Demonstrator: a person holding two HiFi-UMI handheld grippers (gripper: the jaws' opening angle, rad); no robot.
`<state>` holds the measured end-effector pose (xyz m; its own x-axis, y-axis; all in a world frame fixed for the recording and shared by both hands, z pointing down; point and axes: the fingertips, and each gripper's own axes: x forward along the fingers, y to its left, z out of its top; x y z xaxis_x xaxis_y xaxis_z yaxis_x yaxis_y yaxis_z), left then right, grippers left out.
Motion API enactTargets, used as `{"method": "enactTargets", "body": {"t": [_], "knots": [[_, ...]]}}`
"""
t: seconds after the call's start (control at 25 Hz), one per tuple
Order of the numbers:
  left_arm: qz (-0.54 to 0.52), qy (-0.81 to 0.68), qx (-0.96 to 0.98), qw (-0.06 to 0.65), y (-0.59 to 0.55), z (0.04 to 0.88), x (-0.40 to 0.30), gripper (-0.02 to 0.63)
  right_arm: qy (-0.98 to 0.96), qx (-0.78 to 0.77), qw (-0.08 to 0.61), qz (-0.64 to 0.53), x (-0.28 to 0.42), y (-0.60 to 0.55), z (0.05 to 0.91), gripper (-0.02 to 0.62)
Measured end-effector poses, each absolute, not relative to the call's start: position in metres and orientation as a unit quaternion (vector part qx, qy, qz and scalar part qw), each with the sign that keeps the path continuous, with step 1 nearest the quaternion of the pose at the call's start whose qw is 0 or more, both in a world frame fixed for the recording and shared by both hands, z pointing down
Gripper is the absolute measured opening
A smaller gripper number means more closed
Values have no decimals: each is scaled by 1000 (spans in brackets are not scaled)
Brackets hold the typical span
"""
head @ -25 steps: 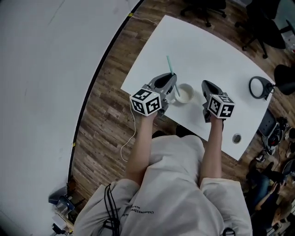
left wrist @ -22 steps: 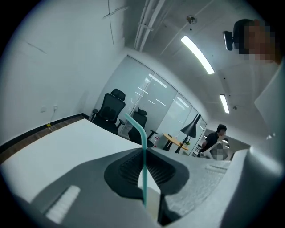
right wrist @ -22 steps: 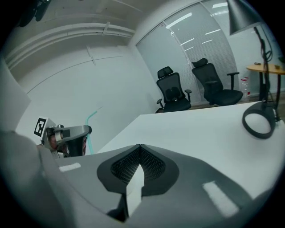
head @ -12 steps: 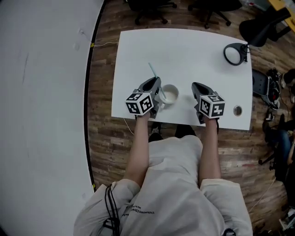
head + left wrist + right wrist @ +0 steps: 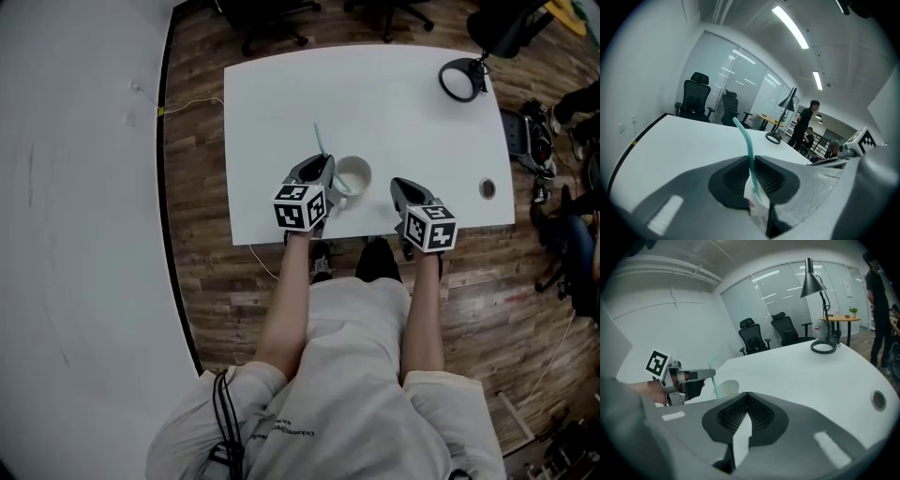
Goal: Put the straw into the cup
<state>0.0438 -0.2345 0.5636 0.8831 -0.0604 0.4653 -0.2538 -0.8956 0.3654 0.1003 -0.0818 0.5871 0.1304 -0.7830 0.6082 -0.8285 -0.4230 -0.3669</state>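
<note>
Teal plastic bendy straw (image 5: pixel 749 145), its lower end still in a white paper wrapper (image 5: pixel 755 202), is clamped upright between the closed jaws of the left gripper (image 5: pixel 752 180). The straw stands just left of the round white paper cup (image 5: pixel 353 174), not in it. The right gripper (image 5: pixel 746 401), jaws pressed together on a white paper scrap (image 5: pixel 740 439), sits right of the cup on the white rectangular table (image 5: pixel 394 94).

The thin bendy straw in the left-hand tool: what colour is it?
The thin plastic straw is pale teal, best seen in the left gripper view.
</note>
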Motion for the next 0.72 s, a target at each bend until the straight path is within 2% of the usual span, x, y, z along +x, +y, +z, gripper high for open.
{"method": "enactTargets", "body": {"t": [0.28,0.72], "knots": [[231,-65,947,213,-233,570,48,58,-506,774,29,381,83,-64,587,25],[246,-24,949,197,-226,563,20,60,-495,779,-29,384,33,-77,588,25]]}}
